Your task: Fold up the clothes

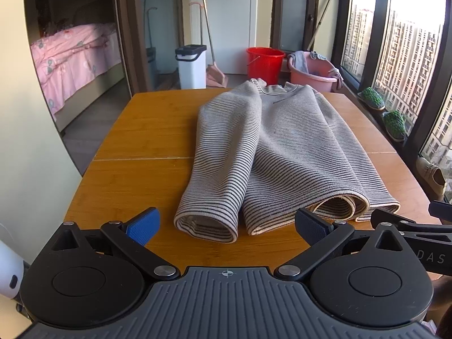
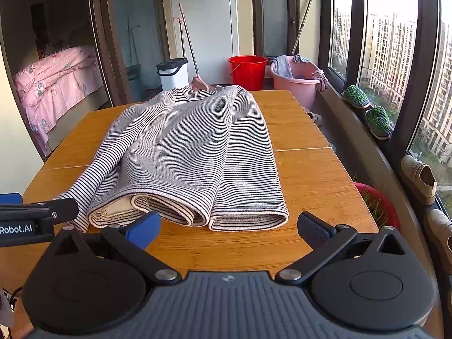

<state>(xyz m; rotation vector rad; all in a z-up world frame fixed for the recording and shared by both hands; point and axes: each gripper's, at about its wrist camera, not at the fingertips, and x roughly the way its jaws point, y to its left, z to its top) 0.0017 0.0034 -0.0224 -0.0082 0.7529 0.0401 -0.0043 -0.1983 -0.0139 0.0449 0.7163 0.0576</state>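
Note:
A grey, dark-striped garment (image 1: 282, 147) lies lengthwise on the wooden table (image 1: 147, 130), both sides folded in over the middle, collar at the far end. It also shows in the right wrist view (image 2: 192, 152). My left gripper (image 1: 227, 227) is open and empty, just short of the garment's near hem. My right gripper (image 2: 228, 230) is open and empty, also just short of the near hem, toward its right part. The right gripper's tip shows at the left wrist view's right edge (image 1: 440, 212); the left gripper shows at the right wrist view's left edge (image 2: 34, 217).
Behind the table stand a white bin (image 1: 190, 66), a red bucket (image 1: 265, 63) and a pink basin (image 1: 313, 73) with cloths. A window sill (image 2: 373, 147) with plants and shoes runs along the right. A bed with pink bedding (image 1: 70, 56) is in the room at left.

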